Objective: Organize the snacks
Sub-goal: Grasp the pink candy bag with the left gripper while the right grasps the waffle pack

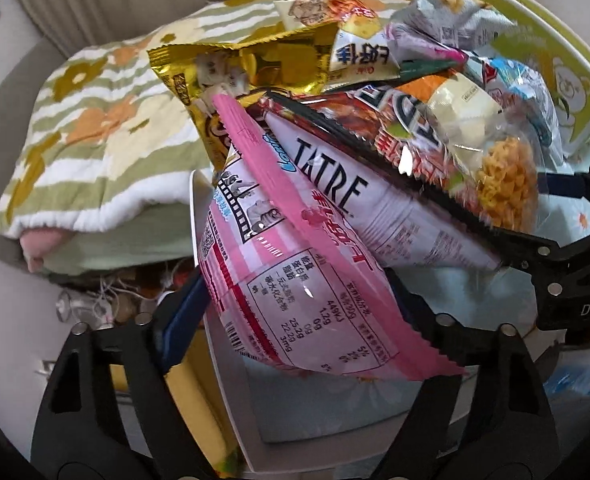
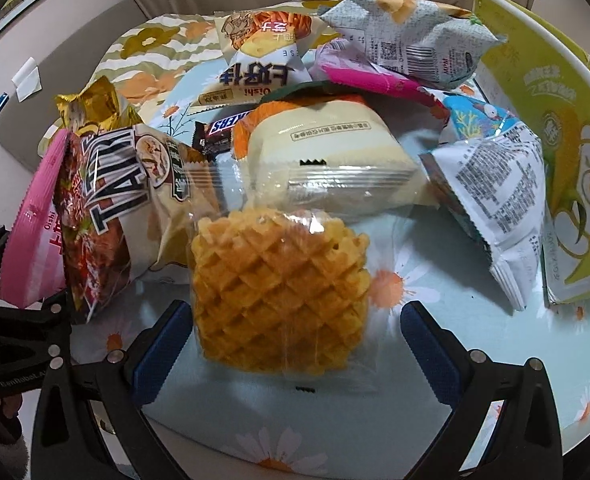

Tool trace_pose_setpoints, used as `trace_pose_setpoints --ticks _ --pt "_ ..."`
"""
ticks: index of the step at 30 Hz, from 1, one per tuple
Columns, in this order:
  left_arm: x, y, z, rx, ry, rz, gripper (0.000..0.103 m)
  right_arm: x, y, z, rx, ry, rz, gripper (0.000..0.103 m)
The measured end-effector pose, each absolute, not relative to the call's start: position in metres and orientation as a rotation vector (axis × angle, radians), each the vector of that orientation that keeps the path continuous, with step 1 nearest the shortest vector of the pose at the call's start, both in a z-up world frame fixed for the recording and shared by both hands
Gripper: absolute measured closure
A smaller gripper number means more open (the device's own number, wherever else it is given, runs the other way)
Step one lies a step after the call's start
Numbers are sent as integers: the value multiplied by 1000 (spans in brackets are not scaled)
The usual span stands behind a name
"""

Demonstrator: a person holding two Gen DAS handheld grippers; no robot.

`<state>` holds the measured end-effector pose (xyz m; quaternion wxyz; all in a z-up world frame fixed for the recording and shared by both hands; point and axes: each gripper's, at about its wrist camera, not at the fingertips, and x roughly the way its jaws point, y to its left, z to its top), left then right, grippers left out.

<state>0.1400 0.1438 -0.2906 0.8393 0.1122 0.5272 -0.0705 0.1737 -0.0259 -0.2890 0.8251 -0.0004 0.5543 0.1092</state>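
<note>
Your left tongs (image 1: 295,320) straddle the pink foil snack bag (image 1: 295,280), which stands on edge at the left end of the heap, so a squeeze across its flat faces should lift it free; whether the pads already press it you cannot tell here. Your right tongs (image 2: 295,332) stand open around the clear-wrapped golden waffle cake (image 2: 279,292), lying flat on the daisy-print tabletop (image 2: 435,420) just right of the pink bag, not yet touching it. Right of that bag, the other packets sprawl in a loose, overlapping jumble, awaiting sorting.
</note>
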Motion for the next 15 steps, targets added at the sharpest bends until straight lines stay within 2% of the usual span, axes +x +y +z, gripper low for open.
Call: trace_pose_setpoints --ticks 1,10,13,15 --pt "140 144 -290 240 1108 -146 31 174 -25 -289 -2 1179 231 0" --pt "139 145 -286 241 1085 -160 34 181 -17 -296 -25 1182 213 0" --pt "137 146 -283 235 1077 -154 34 188 -7 -300 -26 1187 228 22" --pt "134 147 -280 229 1077 -148 34 188 -5 -297 -38 1179 230 26"
